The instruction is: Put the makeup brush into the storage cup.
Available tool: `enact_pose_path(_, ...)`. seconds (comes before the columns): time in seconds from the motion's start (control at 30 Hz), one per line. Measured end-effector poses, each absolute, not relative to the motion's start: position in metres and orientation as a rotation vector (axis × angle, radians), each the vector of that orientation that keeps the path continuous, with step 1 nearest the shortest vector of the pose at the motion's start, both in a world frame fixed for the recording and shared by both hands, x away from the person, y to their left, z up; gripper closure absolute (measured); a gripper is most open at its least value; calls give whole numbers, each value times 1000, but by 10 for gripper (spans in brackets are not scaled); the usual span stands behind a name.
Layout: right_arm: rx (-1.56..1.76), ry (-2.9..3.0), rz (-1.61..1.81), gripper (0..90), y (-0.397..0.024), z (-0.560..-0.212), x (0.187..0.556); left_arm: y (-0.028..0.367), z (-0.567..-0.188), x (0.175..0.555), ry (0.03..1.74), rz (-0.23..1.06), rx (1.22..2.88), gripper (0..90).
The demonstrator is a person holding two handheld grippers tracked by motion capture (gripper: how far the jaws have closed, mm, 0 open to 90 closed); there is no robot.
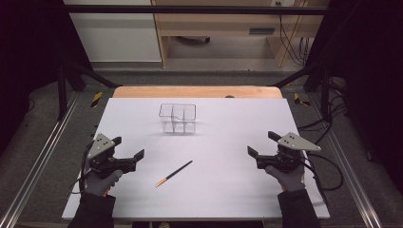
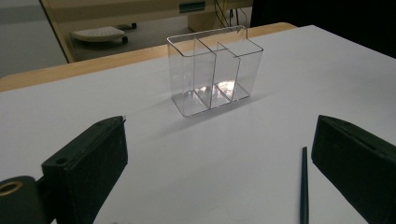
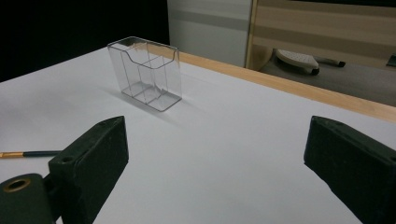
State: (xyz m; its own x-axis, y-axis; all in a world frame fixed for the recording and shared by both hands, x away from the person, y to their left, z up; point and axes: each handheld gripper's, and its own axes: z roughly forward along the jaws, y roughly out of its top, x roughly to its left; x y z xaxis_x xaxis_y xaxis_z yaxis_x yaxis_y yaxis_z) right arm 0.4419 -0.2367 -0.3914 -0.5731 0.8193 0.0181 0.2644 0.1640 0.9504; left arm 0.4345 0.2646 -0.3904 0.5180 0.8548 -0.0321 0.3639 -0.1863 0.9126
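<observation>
Where the high view looks down on the white desk (image 1: 228, 190), a clear plastic holder (image 1: 177, 118) stands upright toward the far middle, split by thin walls into compartments, and all of them look empty. A slim brush (image 1: 174, 173) lies flat on the desk nearer the person, well apart from the holder. Its long axis runs on a slant: the dark end points up and to the right, toward the far side, and the orange-tan end points down and to the left. The left tongs (image 1: 128, 148) hover at the left of the desk and the right tongs (image 1: 260, 143) at the right, the brush lying between them, closer to the left pair and touching neither. Both pairs stand with jaws spread wide and nothing between them.

In the left gripper view, the left tongs (image 2: 219, 149) gape over bare desk surface. The holder (image 2: 215, 70) stands ahead, its compartments empty and glinting at the floor. The brush's dark shaft (image 2: 304, 186) lies just beside the right-hand jaw, running almost straight away from the camera.

In the right gripper view, the right tongs (image 3: 215, 149) are likewise wide apart and hold nothing. The holder (image 3: 145, 72) stands ahead to the left, empty. The brush (image 3: 28, 153) lies at the left edge, level across the picture, its orange end outermost.
</observation>
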Motion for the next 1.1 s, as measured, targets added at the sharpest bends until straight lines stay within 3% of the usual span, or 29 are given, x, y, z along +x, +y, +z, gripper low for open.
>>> enact_pose_path(1.1, 1034, 1948, 1391, 68, -234, -392, 440, 237, -400, 440, 999, 579, 1946, 39)
